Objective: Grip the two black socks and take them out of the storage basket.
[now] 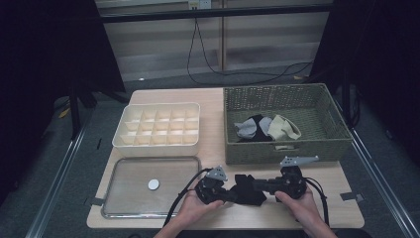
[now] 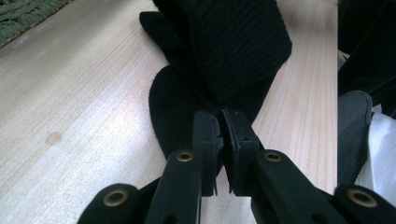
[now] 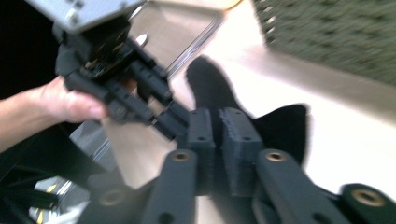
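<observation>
Wood counter (image 1: 218,106), near edge: black sock (image 1: 249,189) lies between both grippers; left gripper (image 1: 229,194) jaws pinched on its left end, right gripper (image 1: 253,185) jaws clamped on its right end

Dim room; grey floor (image 1: 59,163), light wood table (image 1: 213,104), cable (image 1: 208,69) behind.

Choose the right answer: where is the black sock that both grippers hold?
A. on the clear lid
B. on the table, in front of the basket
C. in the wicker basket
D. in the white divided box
B: the black sock lies on the bare wood of the table between the left gripper and the right gripper, on the near side of the basket, with both grippers shut on it.
</observation>
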Demonstrator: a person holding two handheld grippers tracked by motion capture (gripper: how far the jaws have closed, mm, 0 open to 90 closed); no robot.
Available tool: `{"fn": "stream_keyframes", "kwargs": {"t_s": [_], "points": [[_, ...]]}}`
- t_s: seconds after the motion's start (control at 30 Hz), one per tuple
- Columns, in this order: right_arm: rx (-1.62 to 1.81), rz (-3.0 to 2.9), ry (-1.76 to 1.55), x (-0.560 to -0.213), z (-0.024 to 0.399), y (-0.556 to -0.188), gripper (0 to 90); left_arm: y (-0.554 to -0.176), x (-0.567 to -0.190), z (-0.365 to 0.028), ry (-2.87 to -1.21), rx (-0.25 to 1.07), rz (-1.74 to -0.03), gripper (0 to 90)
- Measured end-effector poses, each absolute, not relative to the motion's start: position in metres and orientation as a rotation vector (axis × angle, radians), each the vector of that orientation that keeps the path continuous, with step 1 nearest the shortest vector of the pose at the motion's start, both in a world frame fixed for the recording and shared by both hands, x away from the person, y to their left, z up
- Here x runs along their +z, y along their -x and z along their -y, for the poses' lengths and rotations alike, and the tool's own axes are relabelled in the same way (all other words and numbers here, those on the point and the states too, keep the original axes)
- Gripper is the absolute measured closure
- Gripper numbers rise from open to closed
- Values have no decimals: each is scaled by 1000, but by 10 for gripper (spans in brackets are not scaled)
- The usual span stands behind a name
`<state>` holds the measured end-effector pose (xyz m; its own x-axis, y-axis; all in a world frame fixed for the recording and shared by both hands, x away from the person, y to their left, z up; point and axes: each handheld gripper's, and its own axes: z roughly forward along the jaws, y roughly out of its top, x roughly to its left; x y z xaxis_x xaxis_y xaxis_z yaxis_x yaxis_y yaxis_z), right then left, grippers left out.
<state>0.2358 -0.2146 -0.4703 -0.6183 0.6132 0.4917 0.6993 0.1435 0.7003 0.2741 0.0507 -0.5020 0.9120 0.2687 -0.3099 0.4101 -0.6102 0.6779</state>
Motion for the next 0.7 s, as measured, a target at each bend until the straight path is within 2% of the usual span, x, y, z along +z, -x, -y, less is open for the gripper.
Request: {"fn": "stream_keyframes", "kwargs": {"t_s": [0.13,0.47,0.7], "points": [[-1467,2318,1301,-474,207,-233,859,-274,-502,-51,-2264,-215,-485,842],[-1295,2393,1370,-499,197,-240,733,-273,-502,-54,-2257,-195,-471,841],[-1271,2476,1370,-500,198,-245,741,-273,-501,-57,-2266,-196,-472,840]]}}
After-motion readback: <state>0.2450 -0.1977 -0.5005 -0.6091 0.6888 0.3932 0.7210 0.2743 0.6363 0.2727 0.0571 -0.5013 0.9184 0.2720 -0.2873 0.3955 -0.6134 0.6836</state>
